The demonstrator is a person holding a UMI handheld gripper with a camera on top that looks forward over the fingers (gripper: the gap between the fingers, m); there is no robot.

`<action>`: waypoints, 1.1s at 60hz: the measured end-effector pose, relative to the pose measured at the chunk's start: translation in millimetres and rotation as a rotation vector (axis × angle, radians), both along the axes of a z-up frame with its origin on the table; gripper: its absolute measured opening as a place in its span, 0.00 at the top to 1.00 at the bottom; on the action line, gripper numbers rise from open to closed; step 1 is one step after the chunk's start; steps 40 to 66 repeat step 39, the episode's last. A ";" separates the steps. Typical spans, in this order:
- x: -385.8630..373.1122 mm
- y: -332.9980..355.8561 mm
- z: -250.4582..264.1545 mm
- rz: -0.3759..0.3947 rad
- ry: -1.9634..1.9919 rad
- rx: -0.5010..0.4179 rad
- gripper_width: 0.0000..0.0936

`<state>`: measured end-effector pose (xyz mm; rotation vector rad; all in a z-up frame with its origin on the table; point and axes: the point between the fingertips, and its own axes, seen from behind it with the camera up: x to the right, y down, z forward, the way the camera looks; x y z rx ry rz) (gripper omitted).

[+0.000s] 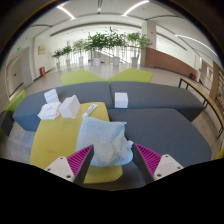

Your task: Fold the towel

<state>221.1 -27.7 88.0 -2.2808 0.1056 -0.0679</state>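
Note:
A pale blue towel lies crumpled on a yellow mat on the grey table. My gripper is open, with its pink-padded fingers spread wide on either side of the towel's near edge. The towel's near part sits between the fingers and reaches close to both pads. It rests on the mat. Its nearest edge is hidden below the fingers.
Several white folded items lie further back on the table: two at the left, a small one and one in the middle. Yellow-green seats and potted plants stand beyond the table.

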 end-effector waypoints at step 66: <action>-88.5 -121.6 112.4 0.138 -0.035 0.211 0.10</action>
